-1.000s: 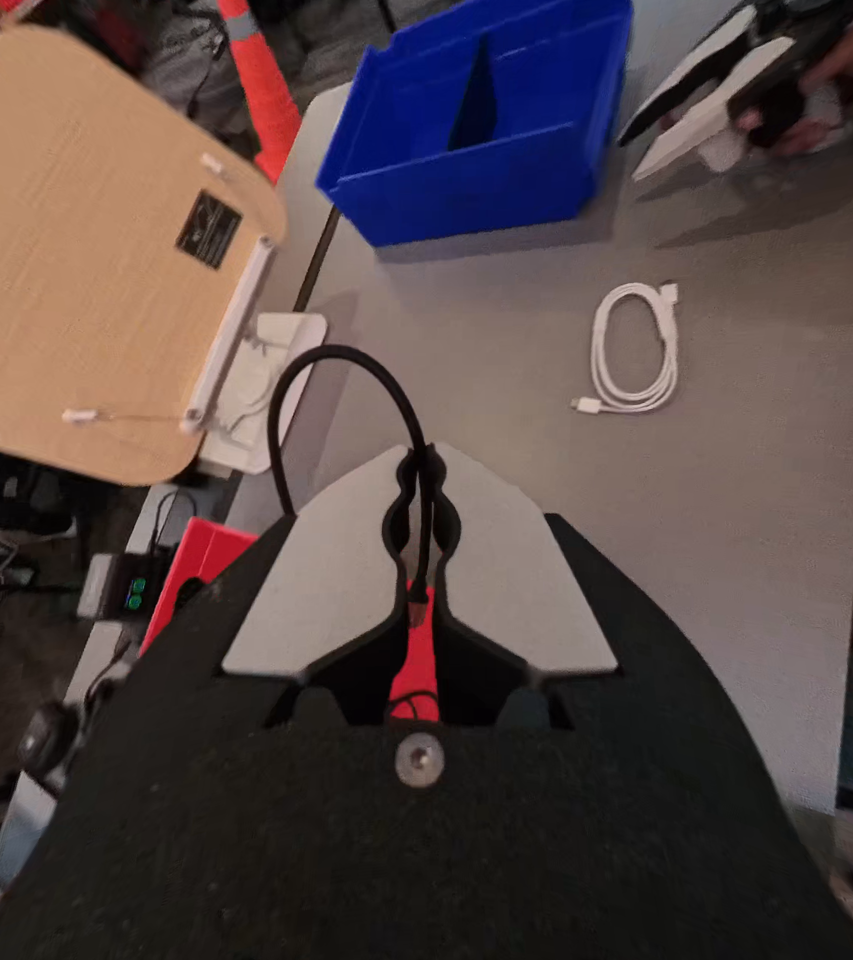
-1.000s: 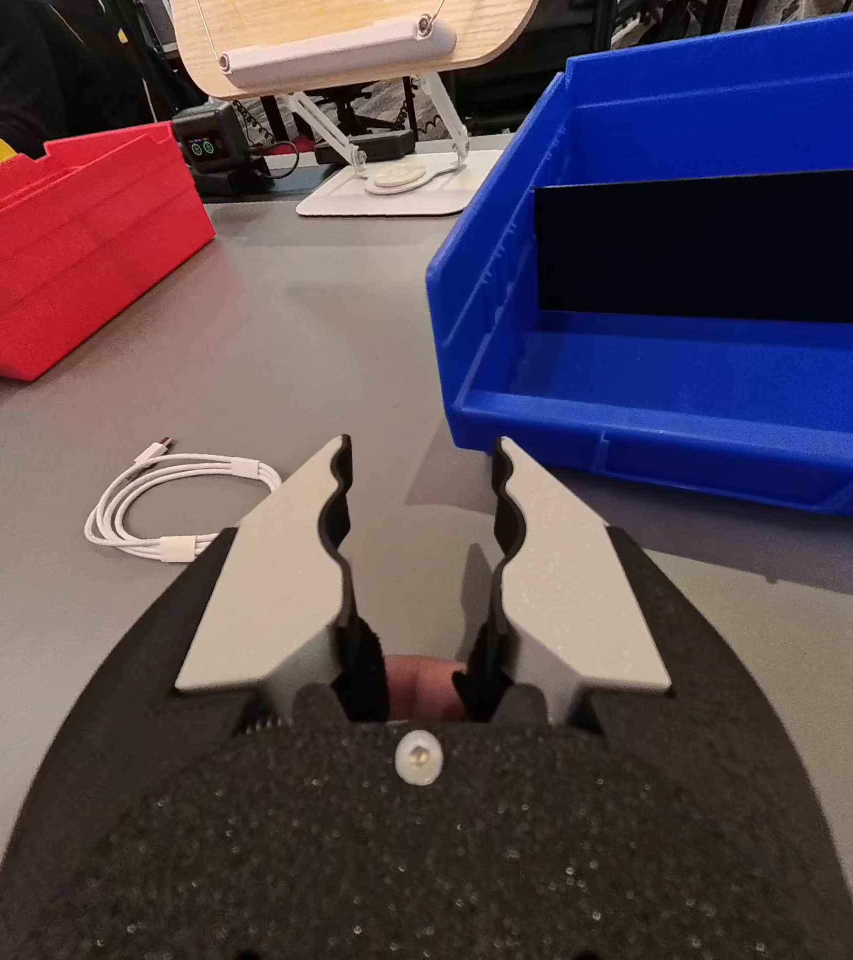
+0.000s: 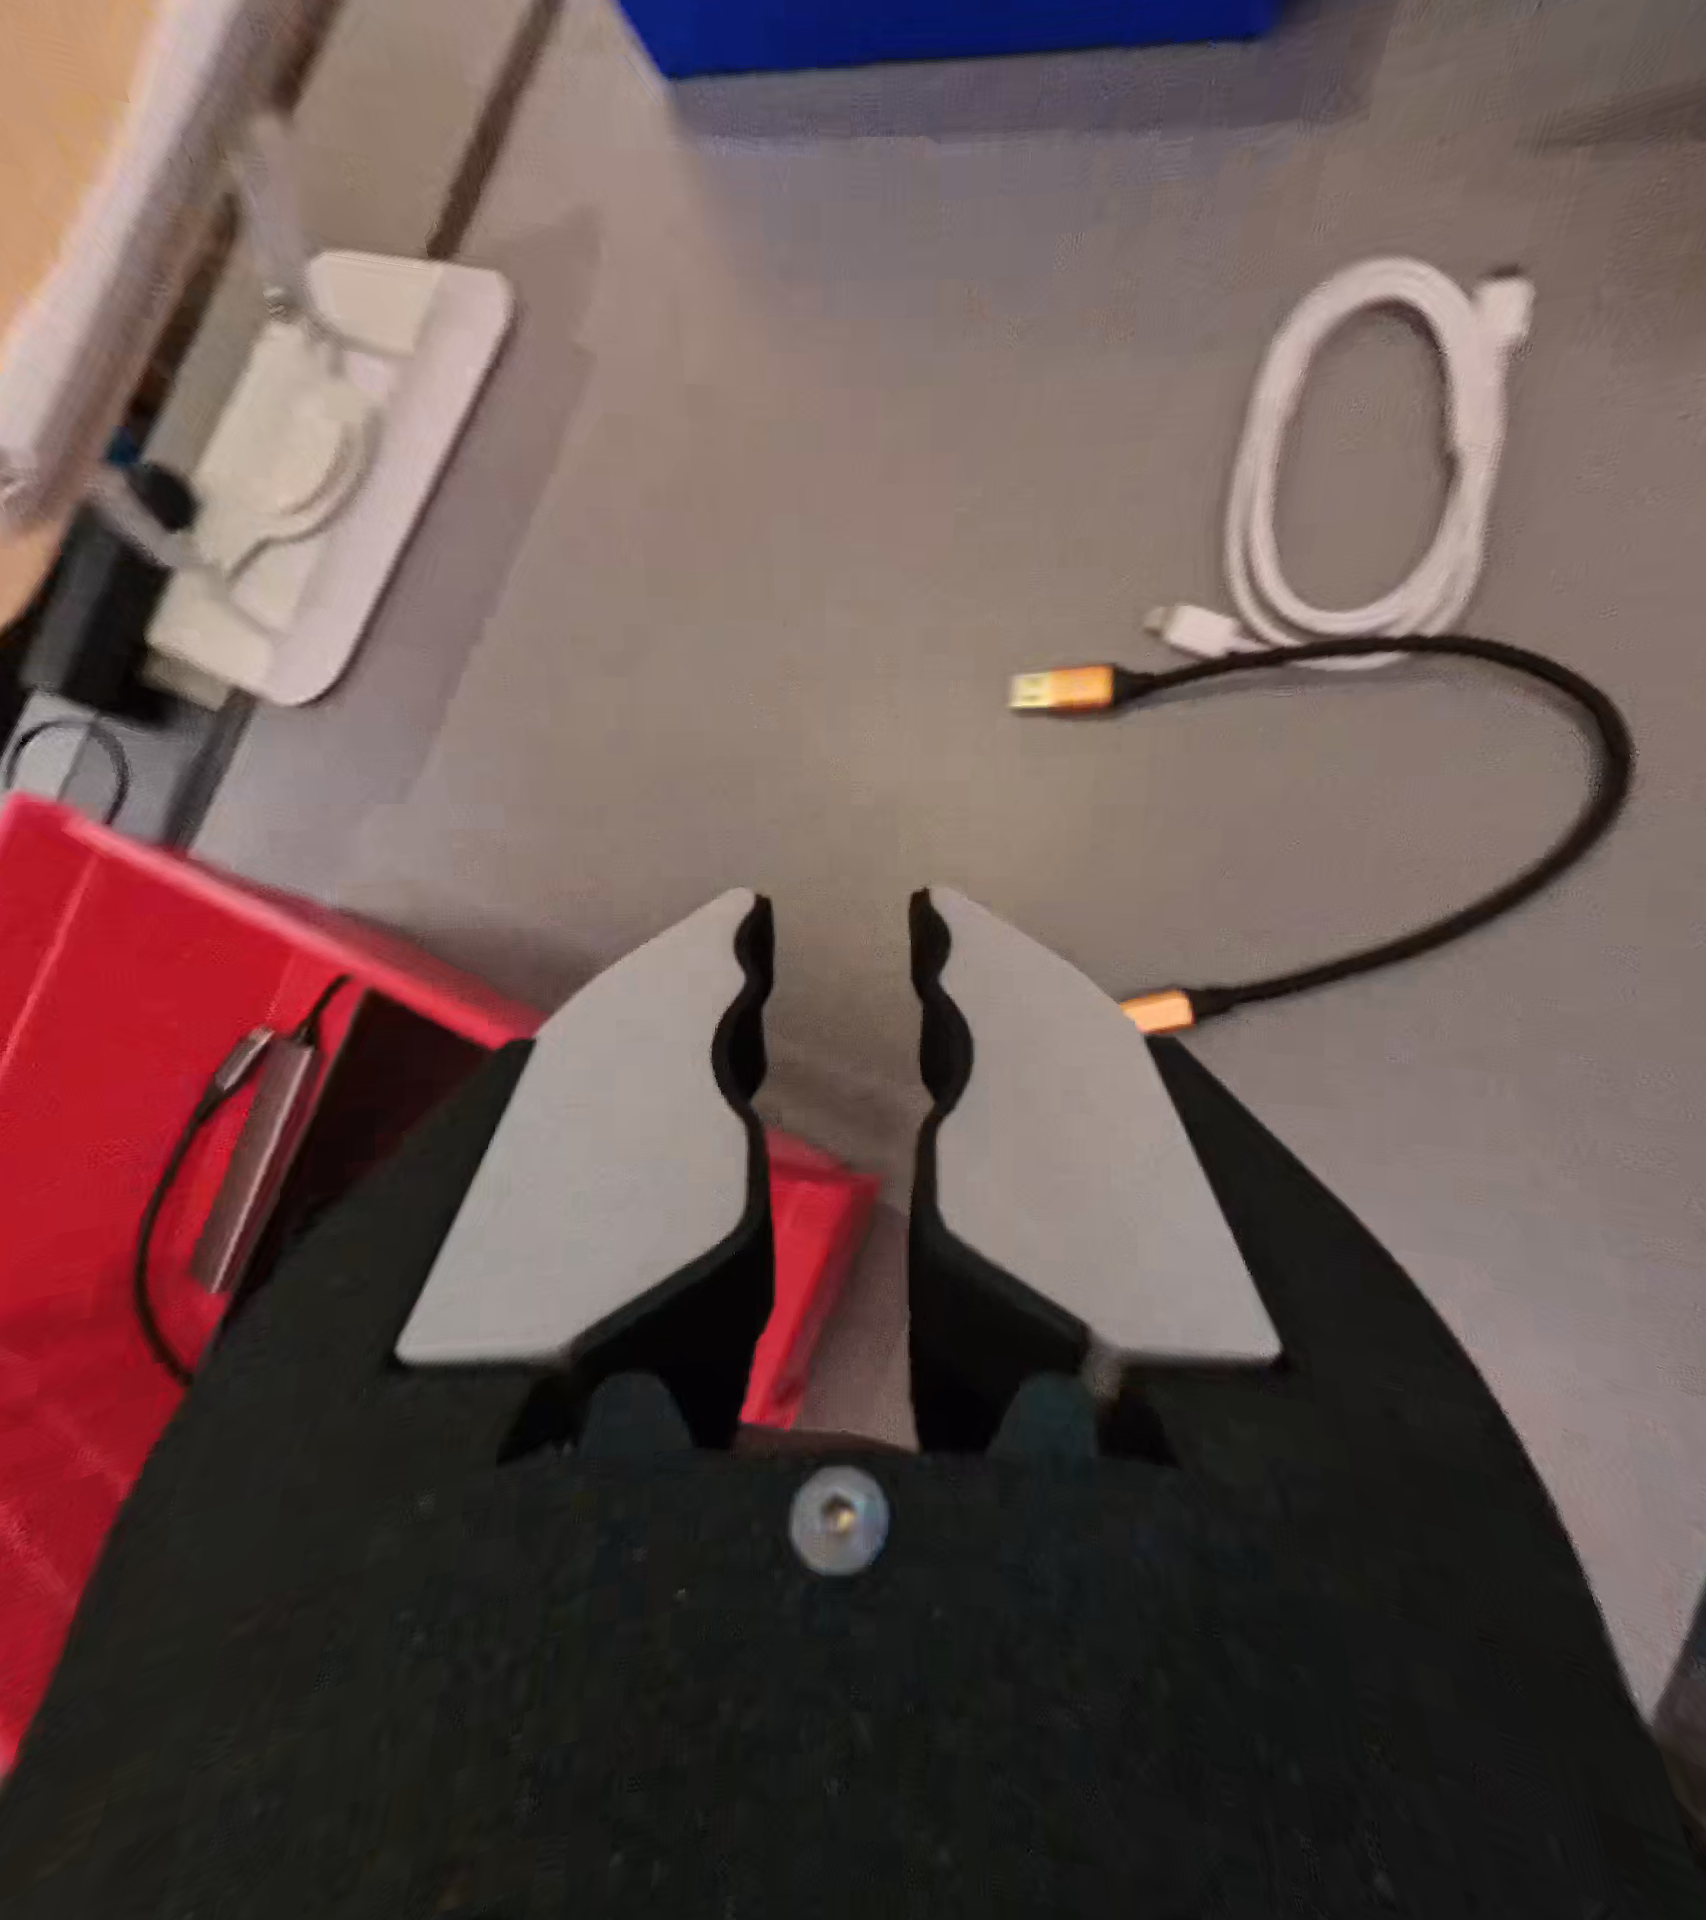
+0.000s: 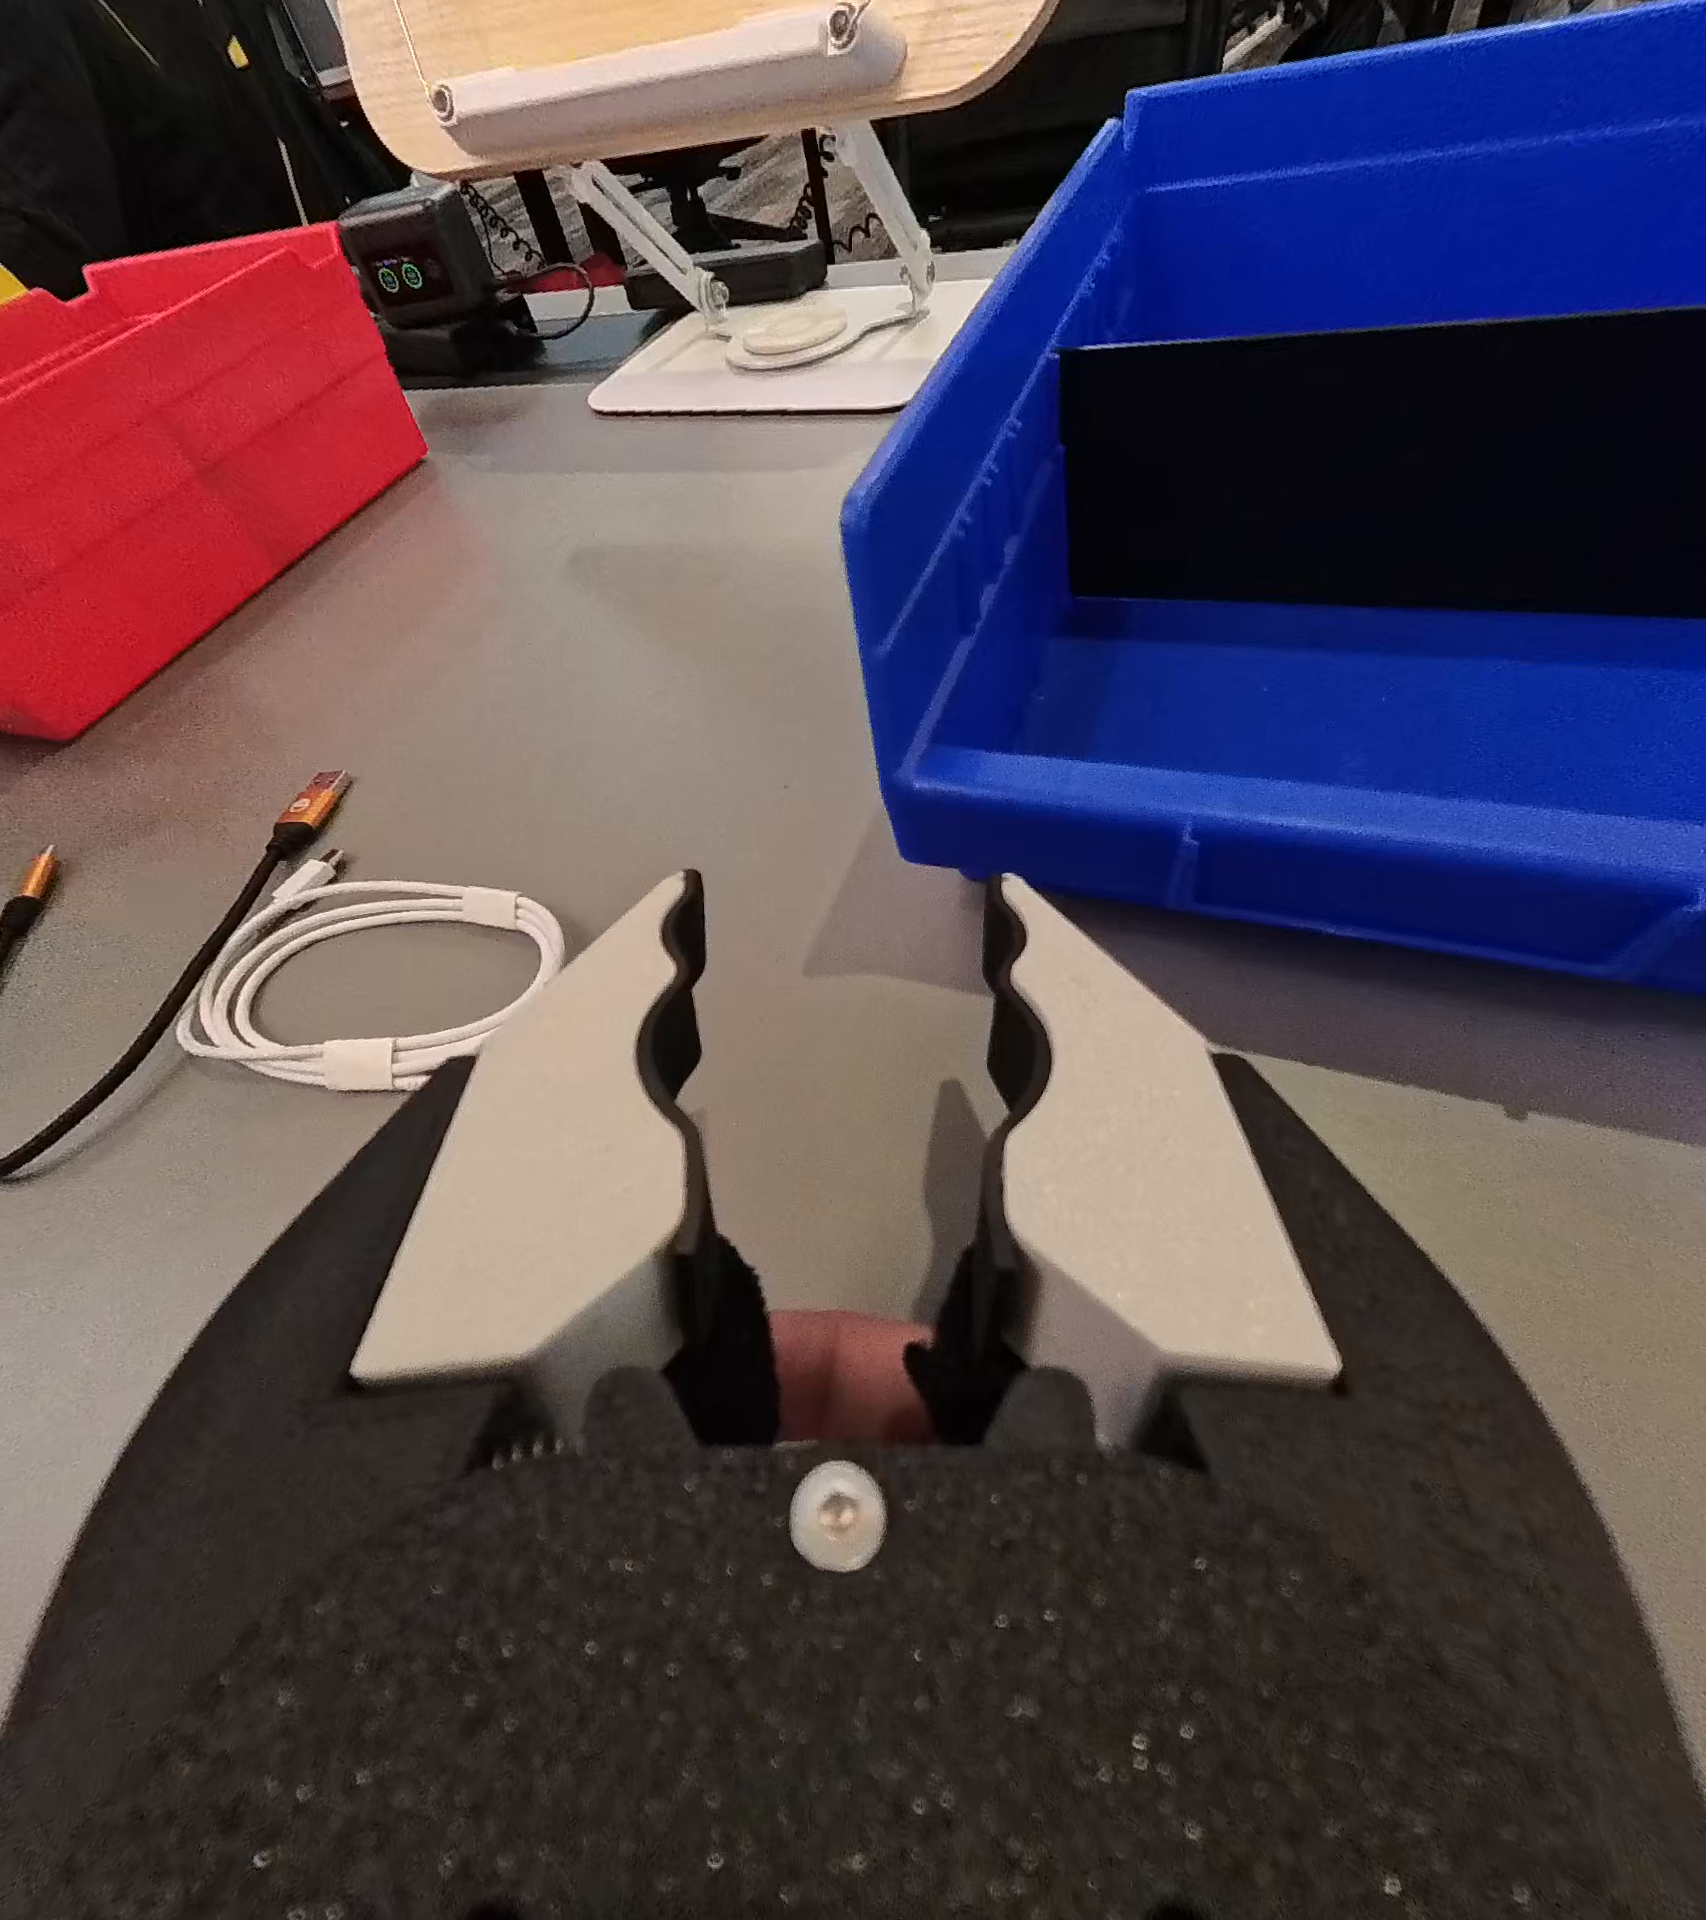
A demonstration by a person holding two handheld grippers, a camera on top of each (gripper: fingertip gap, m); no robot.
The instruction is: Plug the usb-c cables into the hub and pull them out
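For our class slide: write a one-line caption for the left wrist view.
Open left gripper above a grey table; black cable beside white cable, hub in red bin.

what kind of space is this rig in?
Probably a lab or office workbench: a grey table with a red parts bin and a blue parts bin, loose cables, and a charger-like device behind.

a blue bin (image 4: 1348,831) sits far right on the grey table (image 4: 620,623); a white-based wooden stand (image 4: 776,353) stands behind, beside a black device (image 4: 413,281).
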